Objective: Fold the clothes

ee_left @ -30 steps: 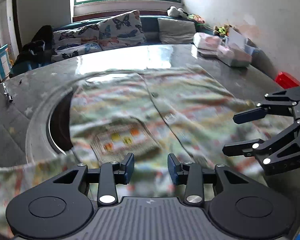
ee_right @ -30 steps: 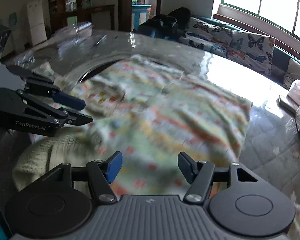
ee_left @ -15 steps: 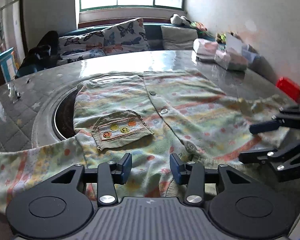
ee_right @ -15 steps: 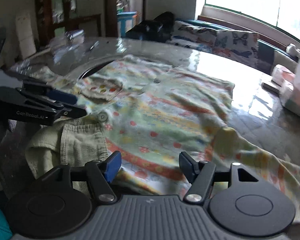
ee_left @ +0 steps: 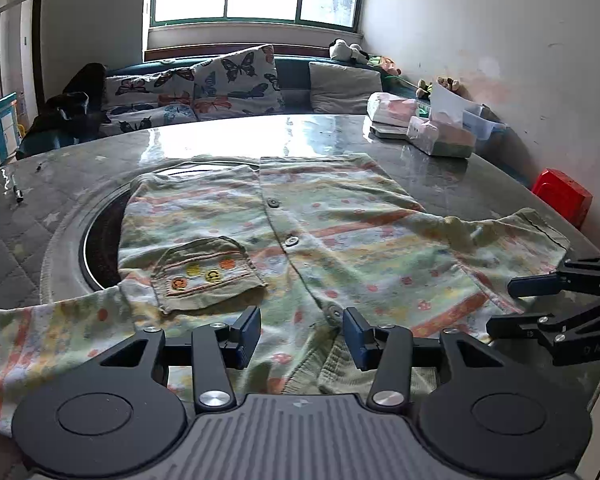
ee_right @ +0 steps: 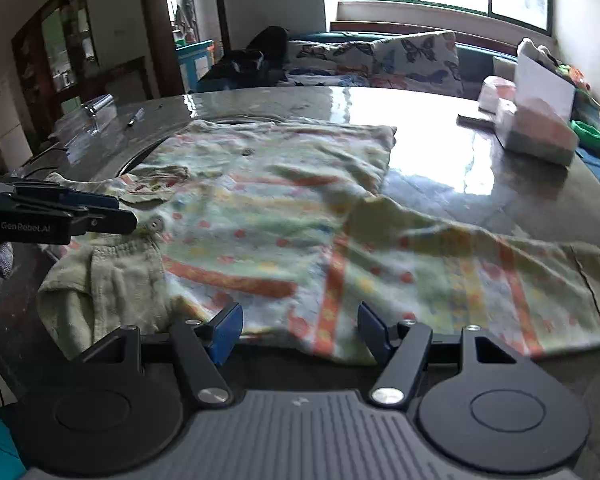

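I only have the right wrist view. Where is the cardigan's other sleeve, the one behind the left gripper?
Observer: That sleeve lies spread flat on the table, out past the cardigan's pocket.
Operator: Is the left gripper open?
Observer: Yes, the left gripper is open and holds nothing.
Operator: Anything beyond the sleeve nearest me?
Observer: A red box sits just off the table's edge.

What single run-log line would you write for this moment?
stage: pre-fold | cardigan: spread flat on table, sleeves out | left tool: open, over collar | right tool: open, near sleeve
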{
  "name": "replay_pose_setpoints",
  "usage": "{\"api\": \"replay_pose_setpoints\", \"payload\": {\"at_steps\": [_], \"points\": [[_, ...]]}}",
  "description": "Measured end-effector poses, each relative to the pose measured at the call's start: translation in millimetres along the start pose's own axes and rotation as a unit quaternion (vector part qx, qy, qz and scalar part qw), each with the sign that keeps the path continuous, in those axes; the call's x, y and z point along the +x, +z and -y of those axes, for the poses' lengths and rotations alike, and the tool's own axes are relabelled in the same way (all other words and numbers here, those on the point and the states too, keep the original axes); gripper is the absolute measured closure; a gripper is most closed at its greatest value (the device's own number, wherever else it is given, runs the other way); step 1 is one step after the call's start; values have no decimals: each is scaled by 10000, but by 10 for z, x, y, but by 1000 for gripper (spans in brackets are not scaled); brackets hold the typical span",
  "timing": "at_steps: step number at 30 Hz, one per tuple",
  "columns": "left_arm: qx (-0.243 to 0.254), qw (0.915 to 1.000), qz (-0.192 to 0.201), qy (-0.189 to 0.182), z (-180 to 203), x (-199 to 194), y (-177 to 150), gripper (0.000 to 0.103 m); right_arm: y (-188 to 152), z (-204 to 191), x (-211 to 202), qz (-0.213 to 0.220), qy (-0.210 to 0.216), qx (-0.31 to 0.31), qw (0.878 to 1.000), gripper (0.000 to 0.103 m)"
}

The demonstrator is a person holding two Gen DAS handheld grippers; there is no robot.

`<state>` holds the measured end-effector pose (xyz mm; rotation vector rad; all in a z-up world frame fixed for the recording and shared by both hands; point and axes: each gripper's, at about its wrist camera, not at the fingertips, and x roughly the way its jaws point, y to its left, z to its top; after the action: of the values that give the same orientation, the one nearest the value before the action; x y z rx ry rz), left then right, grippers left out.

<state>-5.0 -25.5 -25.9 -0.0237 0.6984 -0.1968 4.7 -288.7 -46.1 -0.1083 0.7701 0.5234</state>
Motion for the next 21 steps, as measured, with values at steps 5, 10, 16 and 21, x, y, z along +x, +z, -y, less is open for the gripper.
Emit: {"api": "replay_pose_setpoints", "payload": {"at_steps": [5, 10, 16, 21], "points": [[22, 10000, -32, -34, 33, 24, 9, 52, 5, 237, -121, 219, -229, 407, 9987, 38], [11, 9999, -94, -73, 61, 52, -5, 49, -12, 627, -181, 422, -874, 835, 9918, 38], [-5, 9999, -161, -56, 83, 73, -10, 39, -70, 1127, -141, 525, -1564, 1343, 9771, 38], [12, 9998, -190, -42, 96, 81, -11, 33, -133, 1362, -129, 539, -2022, 1501, 9663, 38]]}}
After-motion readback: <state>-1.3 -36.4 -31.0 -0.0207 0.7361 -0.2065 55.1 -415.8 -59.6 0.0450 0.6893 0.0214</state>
